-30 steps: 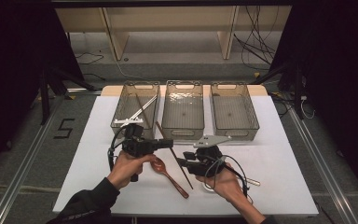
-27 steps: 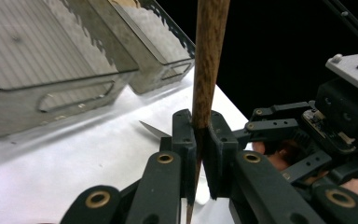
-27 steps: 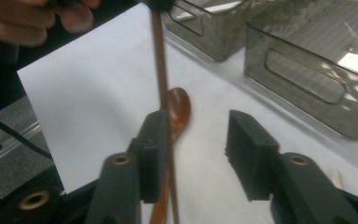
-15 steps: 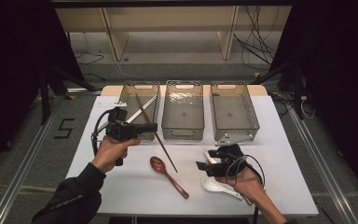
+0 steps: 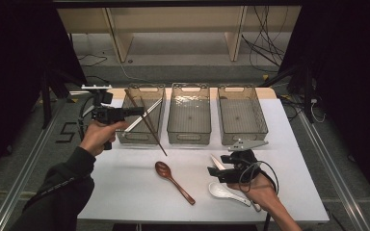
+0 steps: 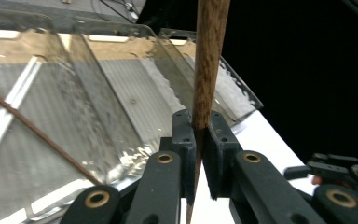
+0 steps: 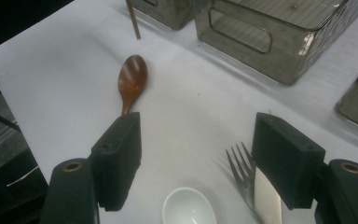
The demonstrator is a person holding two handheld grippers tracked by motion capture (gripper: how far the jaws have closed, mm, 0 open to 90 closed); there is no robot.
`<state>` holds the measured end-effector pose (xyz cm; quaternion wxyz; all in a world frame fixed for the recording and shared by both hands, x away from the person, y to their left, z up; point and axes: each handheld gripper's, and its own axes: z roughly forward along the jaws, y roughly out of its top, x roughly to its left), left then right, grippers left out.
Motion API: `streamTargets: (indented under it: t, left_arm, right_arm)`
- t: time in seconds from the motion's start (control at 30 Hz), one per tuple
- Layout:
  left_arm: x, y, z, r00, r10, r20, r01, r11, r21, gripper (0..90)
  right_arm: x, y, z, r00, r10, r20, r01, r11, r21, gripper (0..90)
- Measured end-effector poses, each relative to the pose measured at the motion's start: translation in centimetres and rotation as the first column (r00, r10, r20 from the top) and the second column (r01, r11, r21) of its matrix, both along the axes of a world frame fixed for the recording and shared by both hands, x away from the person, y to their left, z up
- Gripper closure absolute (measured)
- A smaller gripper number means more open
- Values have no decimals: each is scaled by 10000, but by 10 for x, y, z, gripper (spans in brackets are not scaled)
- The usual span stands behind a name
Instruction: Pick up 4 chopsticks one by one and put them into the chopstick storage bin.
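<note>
My left gripper (image 5: 141, 112) is shut on a dark brown chopstick (image 5: 155, 137), which slants down over the front wall of the left clear bin (image 5: 125, 137). In the left gripper view the chopstick (image 6: 209, 60) rises from between the closed pads (image 6: 184, 140). My right gripper (image 5: 213, 173) stands open low over the table; its jaws have just been opening and grip nothing. Between its spread pads (image 7: 121, 154) lie a white ceramic spoon (image 7: 189, 207) and a metal fork (image 7: 242, 165). A wooden spoon (image 5: 173, 181) lies in the middle of the table.
Three clear bins stand in a row at the back: the left one holds a pale chopstick (image 5: 142, 118) and a thin brown stick (image 6: 37, 133); the middle bin (image 5: 189, 138) and right bin (image 5: 243, 138) look empty. The table's front edge runs close under my right hand.
My left hand carried the brown chopstick up and left from mid-table to the left bin. My right hand shifted right, its jaws opened, and the white spoon and fork now lie by it.
</note>
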<state>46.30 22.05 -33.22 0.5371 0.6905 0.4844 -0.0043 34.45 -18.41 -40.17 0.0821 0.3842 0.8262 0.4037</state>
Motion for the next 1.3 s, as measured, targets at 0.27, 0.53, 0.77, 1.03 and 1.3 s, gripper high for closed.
streamTargets:
  t: [0.27,0.53,0.77,1.03,1.3]
  left_arm:
    - [20,14,14,9991,414,-85,-413,9990,156,836]
    - [38,20,30,9969,792,-3,-792,9964,316,836]
    - [49,26,31,9937,1123,-64,-1120,9931,343,836]
    - [65,30,23,9867,1593,-311,-1578,9864,467,835]
    - [75,26,9,9823,1775,-601,-1703,9793,1092,834]
  right_arm:
    - [0,-1,-1,10000,15,-77,-15,10000,32,330]
    - [0,-1,-2,10000,12,-99,-12,10000,35,330]
    - [0,-1,-3,9999,40,-120,-39,10000,43,330]
    - [0,-1,-2,9999,48,-109,-48,10000,64,329]
    - [0,-1,-2,9999,81,-117,-80,9999,75,330]
